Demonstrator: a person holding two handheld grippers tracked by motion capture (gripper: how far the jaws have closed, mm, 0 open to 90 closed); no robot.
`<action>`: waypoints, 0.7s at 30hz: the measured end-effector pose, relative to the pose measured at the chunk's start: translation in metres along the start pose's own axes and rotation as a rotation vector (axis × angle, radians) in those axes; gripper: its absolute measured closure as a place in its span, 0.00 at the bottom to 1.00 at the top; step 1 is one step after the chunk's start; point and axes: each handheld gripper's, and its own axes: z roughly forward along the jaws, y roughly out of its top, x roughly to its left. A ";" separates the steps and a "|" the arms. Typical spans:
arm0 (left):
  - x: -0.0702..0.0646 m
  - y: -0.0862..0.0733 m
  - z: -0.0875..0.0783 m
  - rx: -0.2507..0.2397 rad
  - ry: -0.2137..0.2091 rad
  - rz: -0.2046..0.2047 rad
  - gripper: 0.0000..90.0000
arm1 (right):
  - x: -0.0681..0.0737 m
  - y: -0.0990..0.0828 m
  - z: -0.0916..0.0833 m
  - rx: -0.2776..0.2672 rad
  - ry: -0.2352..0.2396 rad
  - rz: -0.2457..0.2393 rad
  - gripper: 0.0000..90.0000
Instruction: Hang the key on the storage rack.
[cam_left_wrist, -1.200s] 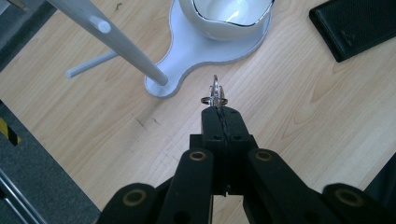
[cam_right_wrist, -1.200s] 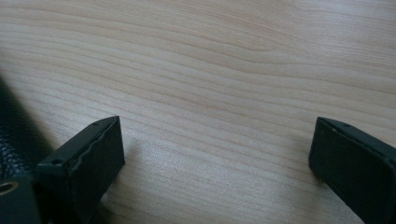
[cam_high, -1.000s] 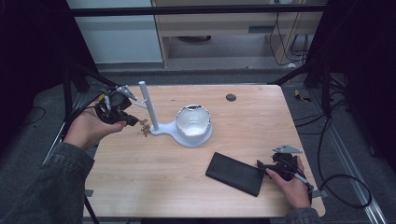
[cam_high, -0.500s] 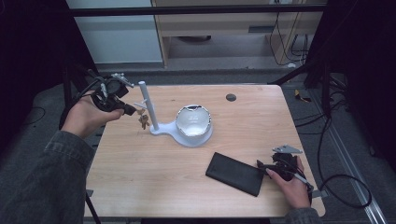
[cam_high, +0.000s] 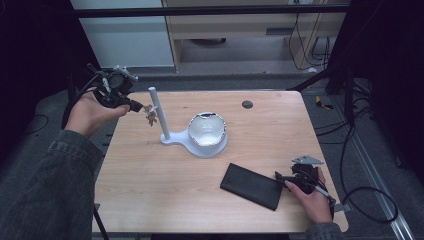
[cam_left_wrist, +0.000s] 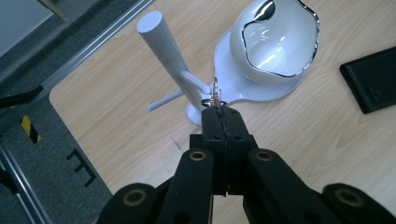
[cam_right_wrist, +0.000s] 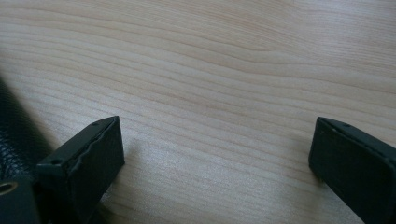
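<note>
Right gripper idle and open at 5 o'clock, left gripper holding a key ring at 10 o'clock.

Nearest me, my right gripper (cam_high: 286, 178) rests low on the table (cam_high: 150, 200), fingers spread wide, just beside the black case (cam_high: 251, 186). Mid-table sits the white stand (cam_high: 197, 140) with its bowl (cam_left_wrist: 278, 42). Farther off, my left gripper (cam_left_wrist: 219, 108) has its fingers pinched shut on the key ring (cam_left_wrist: 214, 97), which is touching a peg (cam_left_wrist: 195, 82) on the post (cam_high: 159, 114).
</note>
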 end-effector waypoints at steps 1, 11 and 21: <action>0.001 0.001 0.000 -0.002 -0.003 0.003 1.00 | 0.000 0.000 0.000 0.000 0.000 0.000 0.04; 0.000 0.006 0.006 0.013 0.014 0.003 1.00 | 0.000 0.000 0.000 0.000 0.001 0.004 0.04; -0.001 0.009 0.017 0.002 0.026 0.004 1.00 | 0.001 0.000 0.000 -0.001 0.004 0.006 0.04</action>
